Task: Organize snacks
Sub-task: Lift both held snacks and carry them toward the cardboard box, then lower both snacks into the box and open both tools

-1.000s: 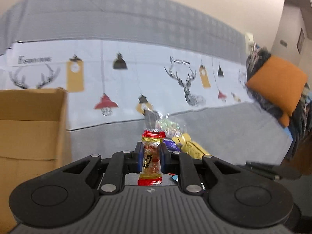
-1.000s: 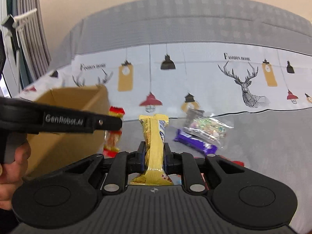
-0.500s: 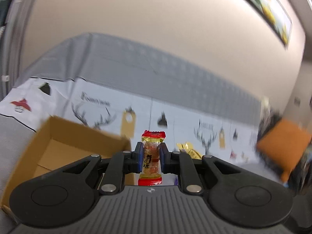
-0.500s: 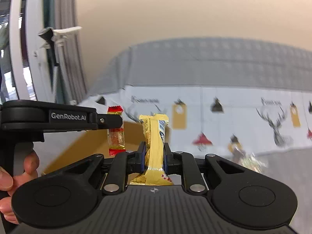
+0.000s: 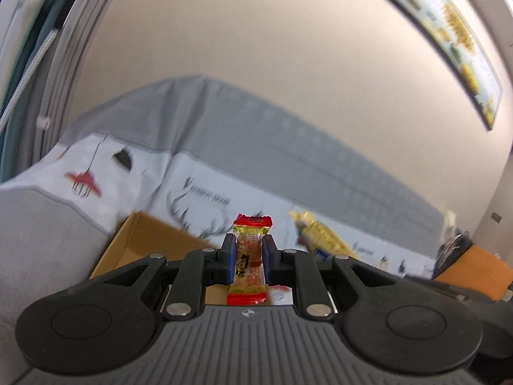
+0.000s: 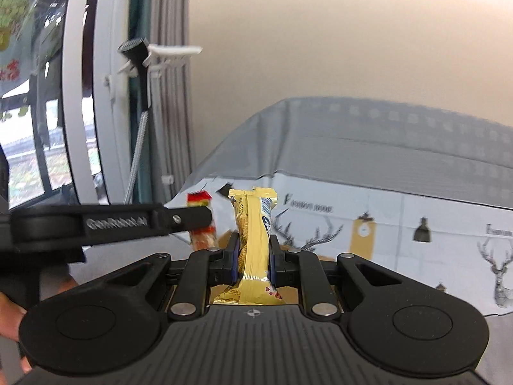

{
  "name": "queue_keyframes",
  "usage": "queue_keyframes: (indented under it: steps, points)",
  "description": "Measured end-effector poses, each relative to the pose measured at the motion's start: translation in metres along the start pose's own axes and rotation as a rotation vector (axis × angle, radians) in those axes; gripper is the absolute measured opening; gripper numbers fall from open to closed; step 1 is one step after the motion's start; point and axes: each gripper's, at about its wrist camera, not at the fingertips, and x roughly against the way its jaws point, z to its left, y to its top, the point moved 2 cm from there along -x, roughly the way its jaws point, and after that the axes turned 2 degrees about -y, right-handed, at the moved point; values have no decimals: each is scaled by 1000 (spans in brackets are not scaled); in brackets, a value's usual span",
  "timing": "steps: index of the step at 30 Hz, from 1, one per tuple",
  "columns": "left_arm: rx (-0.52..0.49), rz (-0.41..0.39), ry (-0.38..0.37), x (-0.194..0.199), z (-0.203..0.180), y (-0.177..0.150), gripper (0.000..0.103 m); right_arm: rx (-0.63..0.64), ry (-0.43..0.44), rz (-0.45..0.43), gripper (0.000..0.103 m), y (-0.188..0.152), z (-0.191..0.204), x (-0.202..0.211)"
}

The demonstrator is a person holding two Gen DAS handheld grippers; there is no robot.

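While the left gripper [image 5: 248, 258] is raised, its jaws are closed on a small red-and-yellow candy packet [image 5: 249, 261], held upright with its red crimped ends above and below the blue pads [image 5: 228, 258]. Below and behind the left jaws sits the open cardboard box [image 5: 141, 240], its near wall and inner floor visible. The right gripper [image 6: 254, 258] has its jaws clamped on a yellow snack bar [image 6: 255, 247], also upright, with its top seal well above the pads [image 6: 233, 258]. In the right wrist view, the left gripper [image 6: 205, 223] appears side-on just to the left of the snack bar, with the candy packet [image 6: 201, 221] at its tip. In the left wrist view, the yellow snack bar [image 5: 320, 235] appears blurred just to the right of the candy packet. Behind both lies a grey sofa covered by a white printed cloth [image 6: 416, 221] with deer and lamp motifs. An orange cushion [image 5: 474, 271] lies at the far right of the left wrist view. A window frame [image 6: 83, 96] stands at the left of the right wrist view.
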Motion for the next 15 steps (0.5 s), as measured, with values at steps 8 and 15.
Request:
queue_keyframes:
  steps: [8,15]
  points:
    - [-99,188,162,-56,43,-44,18,-13,23,132,18,-37,7,-71]
    - [-79,354,229,-88,79,-73,18,-26,51,279,18,-74,15,-122]
